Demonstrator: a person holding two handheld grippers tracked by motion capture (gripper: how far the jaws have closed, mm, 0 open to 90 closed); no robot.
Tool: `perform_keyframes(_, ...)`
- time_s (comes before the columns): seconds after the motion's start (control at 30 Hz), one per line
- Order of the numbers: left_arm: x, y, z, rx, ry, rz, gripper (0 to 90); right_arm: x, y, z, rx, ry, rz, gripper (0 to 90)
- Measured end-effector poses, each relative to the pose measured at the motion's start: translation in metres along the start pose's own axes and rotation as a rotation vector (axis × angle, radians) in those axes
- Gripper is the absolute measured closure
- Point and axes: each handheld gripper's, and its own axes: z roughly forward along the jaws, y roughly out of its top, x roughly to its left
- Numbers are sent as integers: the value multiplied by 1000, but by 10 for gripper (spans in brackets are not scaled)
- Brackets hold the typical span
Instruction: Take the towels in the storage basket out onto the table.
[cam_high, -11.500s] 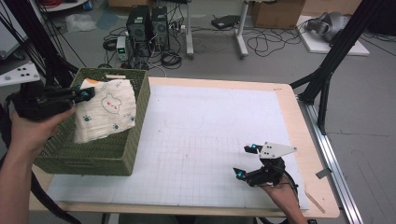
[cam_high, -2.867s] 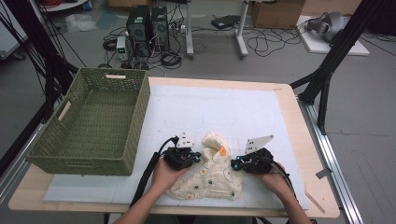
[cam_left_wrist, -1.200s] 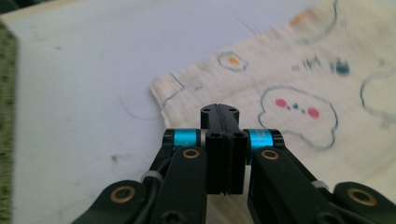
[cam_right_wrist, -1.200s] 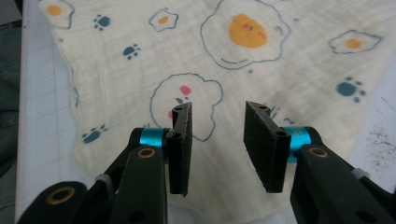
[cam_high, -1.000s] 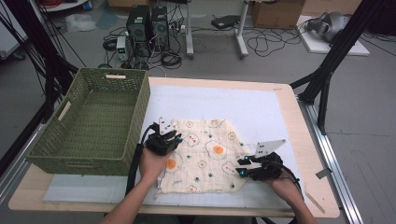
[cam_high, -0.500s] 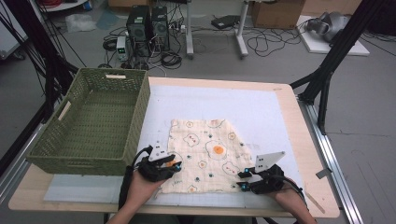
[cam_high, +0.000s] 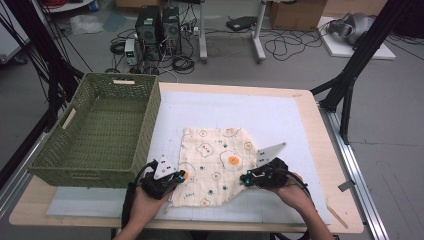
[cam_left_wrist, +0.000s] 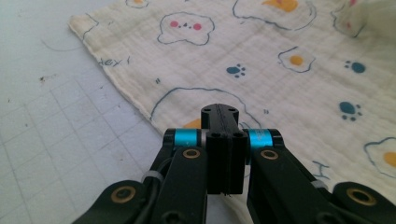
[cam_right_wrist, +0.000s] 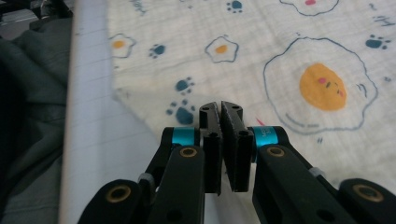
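Muslin cloth (cam_high: 216, 165) with egg prints lies spread flat on the tabletop (cam_high: 260, 112), right of the green wicker basket (cam_high: 100, 127). My left tongs (cam_left_wrist: 219, 112) and right tongs (cam_right_wrist: 220, 108) have just been closing and now clench its two near corners. I judge a thin pinch could slip, bunching the fabric. White gridded mat; cables and computer towers (cam_high: 157, 22) behind.

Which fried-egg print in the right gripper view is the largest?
The egg with the orange yolk face on the cloth, up and right of the right tongs. The other eggs there are much smaller.
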Motion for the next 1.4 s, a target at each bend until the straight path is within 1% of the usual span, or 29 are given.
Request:
perform_keyframes(0.03,-1,-1,0,1,-16,0,766,-4,2,8,14,-8,7,870)
perform_keyframes(0.1,-5,-3,2,9,-24,23,739,-9,5,20,36,-7,20,869)
perform_keyframes(0.13,-6,-4,3,19,-38,25,734,-12,6,24,33,-1,27,865)
perform_keyframes(0.17,-7,-4,5,26,-44,27,729,-14,7,25,19,-7,39,831)
perform_keyframes(0.2,-7,-5,6,34,-44,33,728,-15,7,24,2,-33,59,793)
perform_keyframes(0.23,-7,-6,8,44,-46,28,728,-16,7,23,-3,-48,60,778)
perform_keyframes(0.3,-7,-7,10,55,-45,29,733,-15,7,20,-11,-87,57,773)
perform_keyframes(0.37,-6,-8,11,67,-37,35,755,-13,5,14,-37,-133,47,776)
perform_keyframes(0.43,-5,-9,11,63,-40,31,767,-12,3,7,-61,-152,59,775)
perform_keyframes(0.47,-4,-10,11,60,-42,32,767,-10,2,4,-72,-149,59,773)
perform_keyframes(0.53,-4,-11,11,54,-45,21,767,-5,-2,-4,-83,-150,53,772)
perform_keyframes(0.6,-5,-11,11,54,-38,33,767,1,-9,-11,-98,-165,50,773)
perform_keyframes(0.63,-5,-11,11,56,-35,34,765,3,-14,-14,-104,-162,49,773)
perform_keyframes(0.73,-5,-11,11,54,-35,31,763,11,-27,-22,-108,-172,55,775)
perform_keyframes(0.77,-5,-11,11,53,-34,30,762,13,-32,-26,-106,-186,60,774)
perform_keyframes(0.83,-5,-11,11,55,-33,31,761,19,-42,-33,-124,-185,75,774)
perform_keyframes(0.9,-6,-11,11,53,-32,32,758,24,-49,-37,-122,-190,75,774)
perform_keyframes(1.0,-5,-11,11,51,-37,25,753,33,-59,-41,-121,-184,77,767)
perform_keyframes(1.07,-5,-11,11,52,-37,26,749,38,-64,-40,-117,-168,86,745)
perform_keyframes(1.1,-6,-11,11,53,-37,29,745,39,-65,-38,-103,-162,84,723)
perform_keyframes(1.13,-6,-11,11,53,-39,30,741,40,-64,-35,-93,-161,78,693)
perform_keyframes(1.2,-6,-11,11,52,-40,29,731,38,-61,-29,-77,-154,71,674)
perform_keyframes(1.27,-6,-11,11,51,-39,31,730,34,-55,-21,-60,-152,66,669)
perform_keyframes(1.33,-5,-11,11,50,-40,29,729,29,-49,-15,-58,-153,60,675)
perform_keyframes(1.37,-5,-11,11,51,-41,29,729,26,-45,-11,-50,-149,58,691)
perform_keyframes(1.4,-5,-11,11,51,-41,29,729,24,-41,-7,-46,-152,53,733)
